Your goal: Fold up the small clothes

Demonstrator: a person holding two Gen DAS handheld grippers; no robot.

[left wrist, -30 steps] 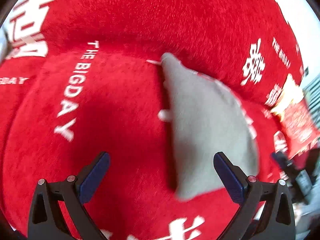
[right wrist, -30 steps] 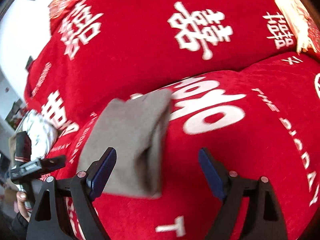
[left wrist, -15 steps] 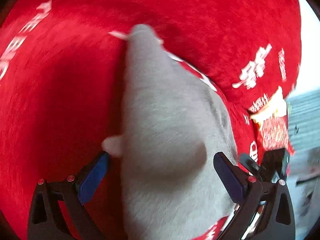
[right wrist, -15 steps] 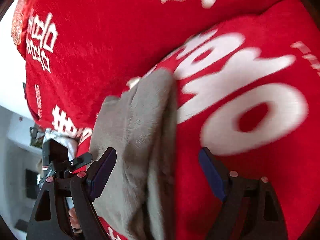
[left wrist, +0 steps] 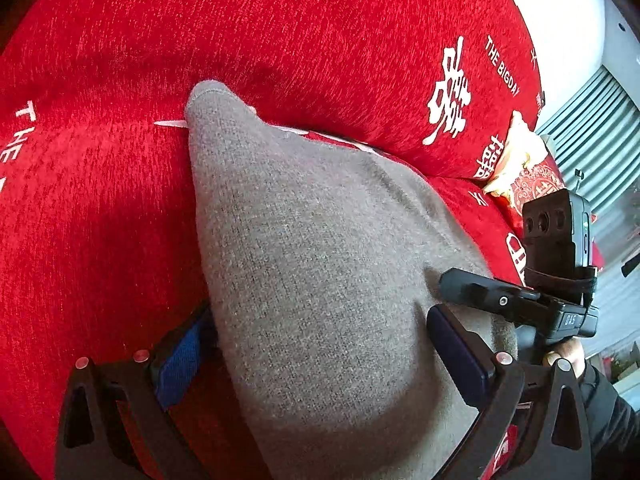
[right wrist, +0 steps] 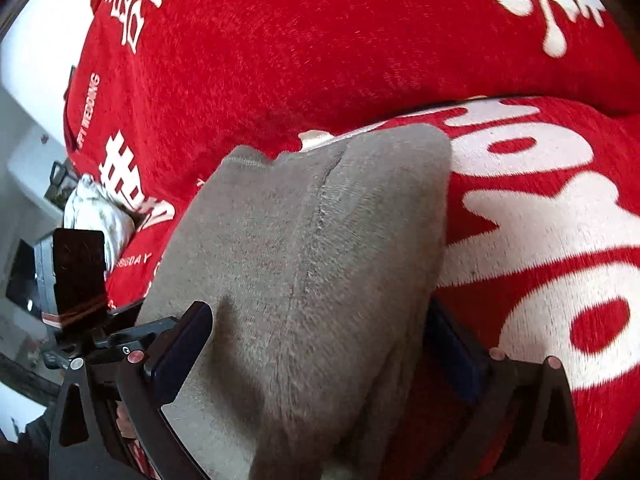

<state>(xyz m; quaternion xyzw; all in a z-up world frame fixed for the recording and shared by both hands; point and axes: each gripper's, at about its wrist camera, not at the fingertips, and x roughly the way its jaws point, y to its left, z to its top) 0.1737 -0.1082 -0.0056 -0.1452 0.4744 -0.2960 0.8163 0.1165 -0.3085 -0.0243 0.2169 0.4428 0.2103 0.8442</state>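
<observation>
Between the spread fingers of the left gripper [left wrist: 324, 350] we see the grey knitted garment [left wrist: 320, 272], folded and lying on the red sofa cover [left wrist: 100, 220]. Its blue left pad [left wrist: 176, 364] sits at the garment's left edge and the right pad rests on top of the cloth; neither presses it. Ahead of this tool the garment tapers to a corner near the seam of the back cushion [left wrist: 320, 40]. To its right the right gripper [right wrist: 320, 354] reaches in, held by a hand [left wrist: 568, 354]. We note that its jaws have just been opening; they now stand wide, straddling the garment's near end without clamping it. White lettering [right wrist: 540, 220] lies to its right.
</observation>
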